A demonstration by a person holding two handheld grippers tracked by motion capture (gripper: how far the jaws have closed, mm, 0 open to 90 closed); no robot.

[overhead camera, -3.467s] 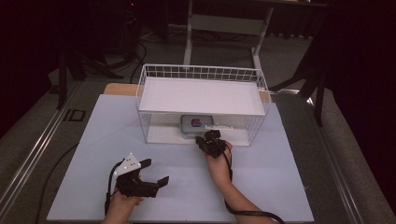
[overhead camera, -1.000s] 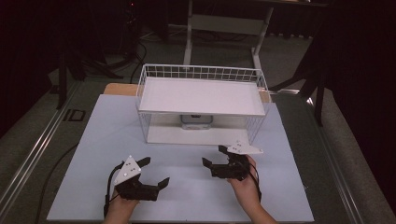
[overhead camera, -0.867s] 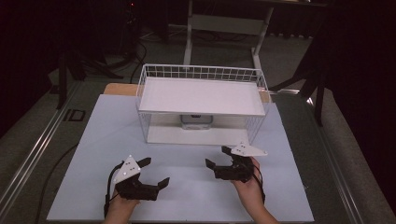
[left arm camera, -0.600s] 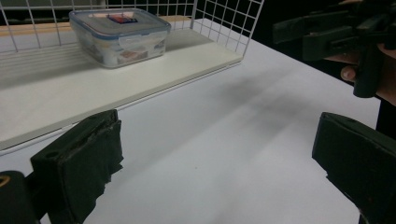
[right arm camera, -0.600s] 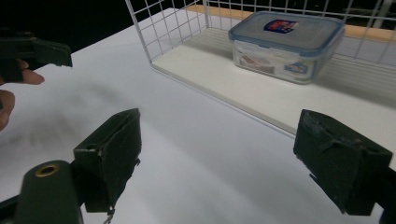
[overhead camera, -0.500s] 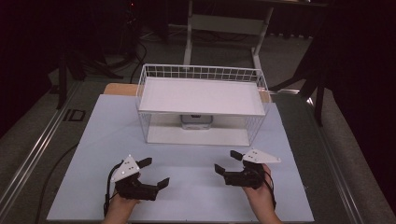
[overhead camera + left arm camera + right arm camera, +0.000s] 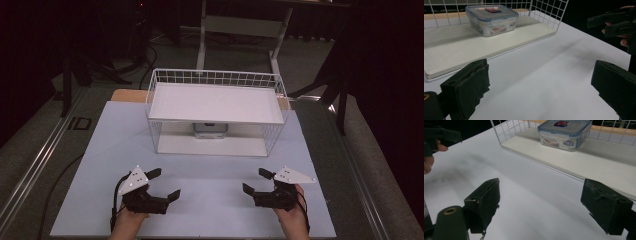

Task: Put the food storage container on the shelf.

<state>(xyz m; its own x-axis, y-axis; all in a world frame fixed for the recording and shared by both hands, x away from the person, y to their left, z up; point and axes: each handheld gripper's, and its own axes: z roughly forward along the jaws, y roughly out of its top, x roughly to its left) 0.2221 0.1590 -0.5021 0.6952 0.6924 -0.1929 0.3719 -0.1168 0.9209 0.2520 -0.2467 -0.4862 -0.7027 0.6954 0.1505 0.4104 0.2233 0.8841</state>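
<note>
Two grippers are held low over the near part of the white counter (image 7: 110, 145), well apart from each other. The left gripper (image 7: 159, 186) is held in the person's left hand (image 7: 127, 220) and the right gripper (image 7: 260, 182) in the right hand (image 7: 291, 216); on each, the jaws are spread wide with nothing between them. A white wire basket (image 7: 216, 78) is set toward the far middle of the counter, with a white shelf panel (image 7: 215, 102) across its top and a white floor board beneath. A clear lidded food container (image 7: 491, 19) with a blue-trimmed lid is seen on that lower board, toward the back of the basket, upright and closed. In the left gripper view the container lies well beyond the jaws, up and to the left of the gap, and the right gripper is seen at the right edge. In the right gripper view the container (image 7: 564, 133) lies far ahead, above and right of the gap. Neither pair of jaws touches the container or the basket.
</note>
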